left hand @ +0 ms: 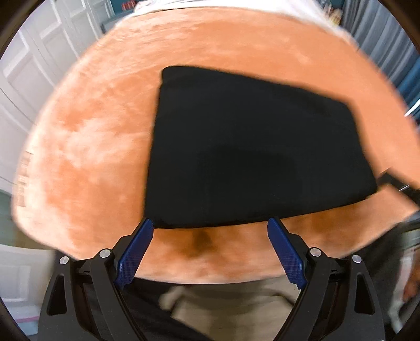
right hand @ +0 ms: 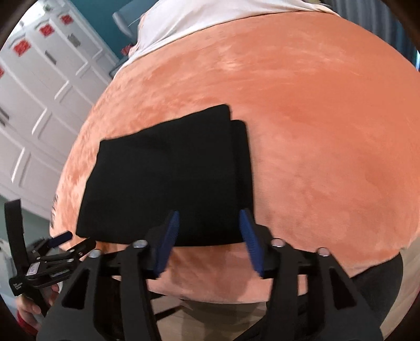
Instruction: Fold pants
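Both tools, left (left hand: pixel 210 223) and right (right hand: pixel 210 216), gape empty just short of folded pants (left hand: pixel 249 147)

red stickers (right hand: pixel 46 30) on white cabinet (right hand: pixel 39 86), print unreadable

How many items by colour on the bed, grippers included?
Black: 1, folded pants
Orange: 1, blanket
White: 1, sheet
Black and blue: 2, left gripper and right gripper, both open
Total: 5
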Motion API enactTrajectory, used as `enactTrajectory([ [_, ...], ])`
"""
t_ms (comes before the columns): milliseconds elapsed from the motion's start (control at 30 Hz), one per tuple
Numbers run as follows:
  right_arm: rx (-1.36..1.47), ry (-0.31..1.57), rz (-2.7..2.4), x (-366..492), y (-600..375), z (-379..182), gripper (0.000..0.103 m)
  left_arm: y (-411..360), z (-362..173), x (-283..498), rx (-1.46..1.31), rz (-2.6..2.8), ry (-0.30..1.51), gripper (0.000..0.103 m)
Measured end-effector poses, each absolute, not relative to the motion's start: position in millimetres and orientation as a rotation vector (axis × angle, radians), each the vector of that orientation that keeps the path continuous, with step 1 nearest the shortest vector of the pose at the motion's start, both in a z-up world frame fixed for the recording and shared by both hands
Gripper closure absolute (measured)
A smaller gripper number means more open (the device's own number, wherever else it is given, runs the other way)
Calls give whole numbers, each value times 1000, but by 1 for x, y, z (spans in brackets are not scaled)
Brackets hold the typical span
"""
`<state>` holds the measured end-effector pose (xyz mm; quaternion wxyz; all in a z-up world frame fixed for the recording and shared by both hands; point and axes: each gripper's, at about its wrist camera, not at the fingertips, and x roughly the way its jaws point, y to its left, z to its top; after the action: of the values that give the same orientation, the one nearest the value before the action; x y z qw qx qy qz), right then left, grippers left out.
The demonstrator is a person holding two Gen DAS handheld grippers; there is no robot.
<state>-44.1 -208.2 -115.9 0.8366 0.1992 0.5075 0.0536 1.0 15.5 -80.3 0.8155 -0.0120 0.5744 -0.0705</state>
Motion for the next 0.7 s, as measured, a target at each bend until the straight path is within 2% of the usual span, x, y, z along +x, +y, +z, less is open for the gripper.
enactTrajectory([
  [67, 487, 1089, 92, -50, -222, -121, 33, 41, -75, 6, -266, -277, 1236, 17],
  [200, 529, 1111, 61, -55, -235, -129, 33, 91, -81, 16, -503, -178, 1235, 17],
  [333, 547, 1128, 76, -52, -234, -133, 32, 105, -89, 24, -412, -62, 1272, 17],
  [467, 567, 1146, 77, -49, -231, -136, 32, 110, -97, 26, -458, -58, 1306, 17],
  [700, 406, 1108, 131, -35, -201, -120, 34, 82, -97, 35, -234, -44, 1301, 17],
])
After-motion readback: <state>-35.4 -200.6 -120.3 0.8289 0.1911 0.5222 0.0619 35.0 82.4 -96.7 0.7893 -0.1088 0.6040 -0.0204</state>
